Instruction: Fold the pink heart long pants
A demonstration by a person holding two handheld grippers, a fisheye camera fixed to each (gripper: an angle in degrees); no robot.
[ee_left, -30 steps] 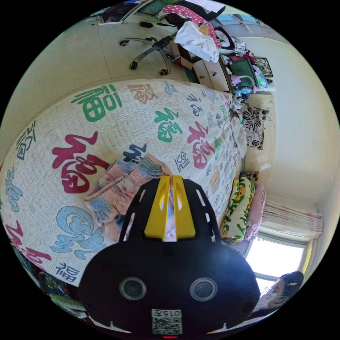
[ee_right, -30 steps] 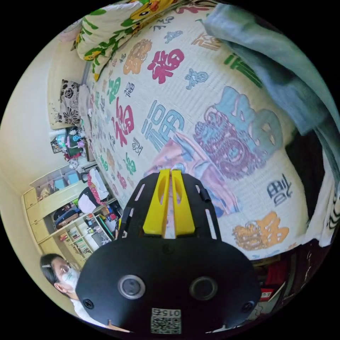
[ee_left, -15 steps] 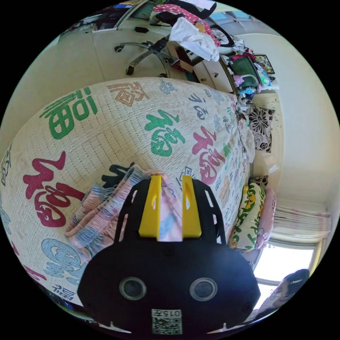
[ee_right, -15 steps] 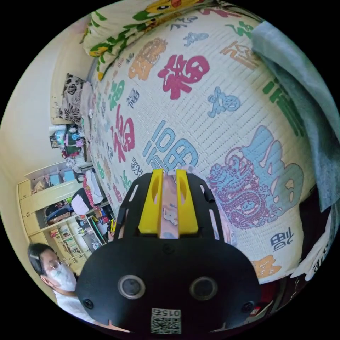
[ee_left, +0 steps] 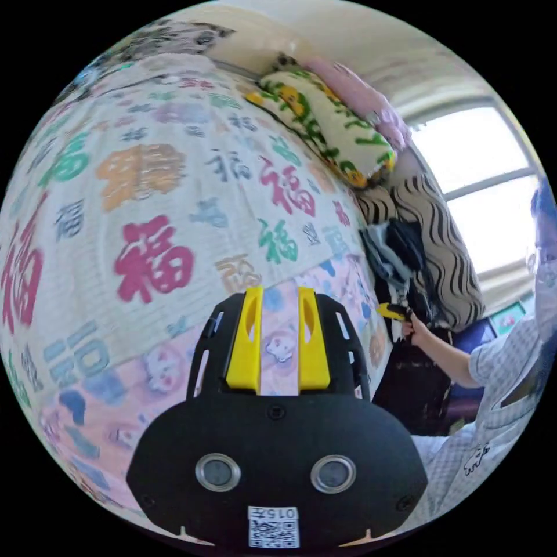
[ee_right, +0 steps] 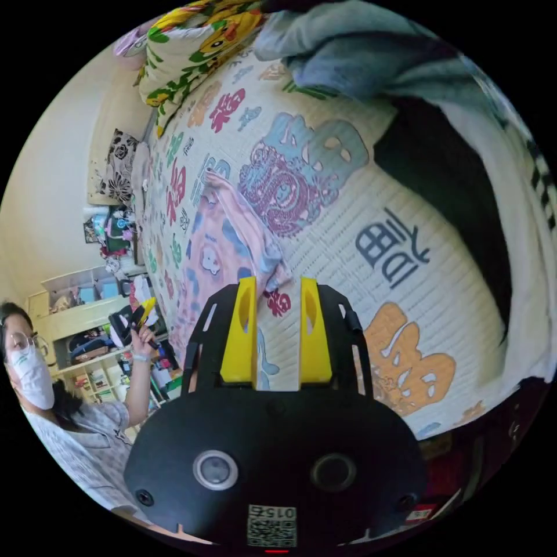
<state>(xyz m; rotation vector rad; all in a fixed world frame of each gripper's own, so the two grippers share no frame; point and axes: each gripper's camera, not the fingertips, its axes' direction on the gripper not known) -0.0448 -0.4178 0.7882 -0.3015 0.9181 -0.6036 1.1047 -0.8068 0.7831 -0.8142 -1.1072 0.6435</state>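
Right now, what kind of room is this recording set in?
Most likely a bedroom in a home: a bed with a character-print cover, a printed pillow at its far end, and cluttered shelves along the wall.

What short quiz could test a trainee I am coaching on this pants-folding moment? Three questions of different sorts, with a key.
1. True or false: the right gripper is shut on the pants.
2. What lies between the jaws of the left gripper? A) a pillow B) pink pants cloth C) a towel
3. Fill in: the pants lie spread on the ___.

Key:
1. False; its jaws stand apart over the bedspread, beside the pants' edge.
2. B; printed pink cloth shows in the gap of the open jaws.
3. Bedspread, the one printed with large coloured characters.
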